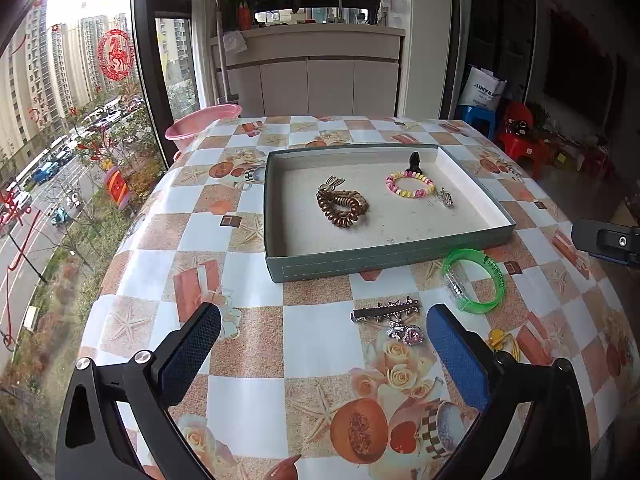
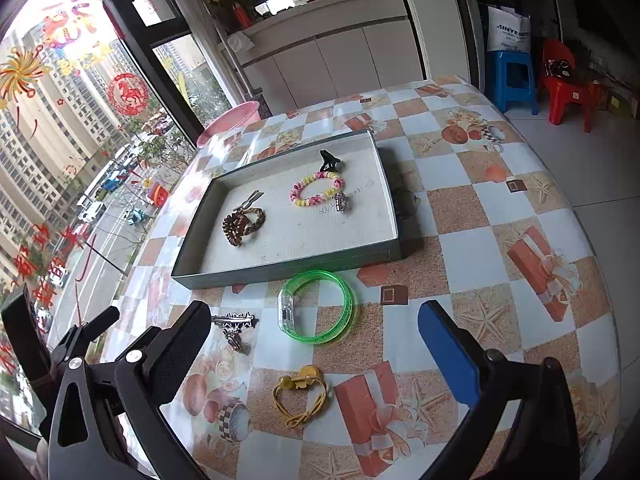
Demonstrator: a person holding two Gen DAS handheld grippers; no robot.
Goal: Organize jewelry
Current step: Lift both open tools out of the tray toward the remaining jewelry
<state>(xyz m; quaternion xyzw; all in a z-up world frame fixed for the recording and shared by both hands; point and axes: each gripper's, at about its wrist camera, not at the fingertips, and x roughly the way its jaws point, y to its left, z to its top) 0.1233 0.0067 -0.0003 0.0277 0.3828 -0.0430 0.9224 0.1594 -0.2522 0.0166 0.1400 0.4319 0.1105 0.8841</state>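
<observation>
A shallow grey tray [image 1: 276, 216] [image 2: 288, 270] holds a brown spiral hair tie [image 1: 342, 206] [image 2: 242, 222], a pink and yellow bead bracelet [image 1: 410, 185] [image 2: 316, 190], a black clip [image 1: 414, 162] [image 2: 329, 162] and a small silver piece [image 1: 445, 198] [image 2: 341, 202]. On the table in front of it lie a green bangle [image 1: 472, 280] [image 2: 318, 306], a silver star hair clip [image 1: 386, 309] [image 2: 236, 320], a pink jewelled charm [image 1: 406, 332] [image 2: 236, 340] and a yellow hair tie [image 2: 300, 398] [image 1: 502, 340]. My left gripper [image 1: 324, 360] is open and empty above the table, the clip and charm just inside its right finger. My right gripper [image 2: 316, 360] is open and empty, the bangle and yellow tie between its fingers.
The table [image 1: 248, 392] [image 2: 460, 208] has a checked cloth. A pink basin [image 1: 204, 122] [image 2: 232, 120] stands past its far left corner by the window. Blue and red stools [image 2: 516, 80] stand at the far right. The right gripper's body [image 1: 608, 242] shows at the left wrist view's right edge.
</observation>
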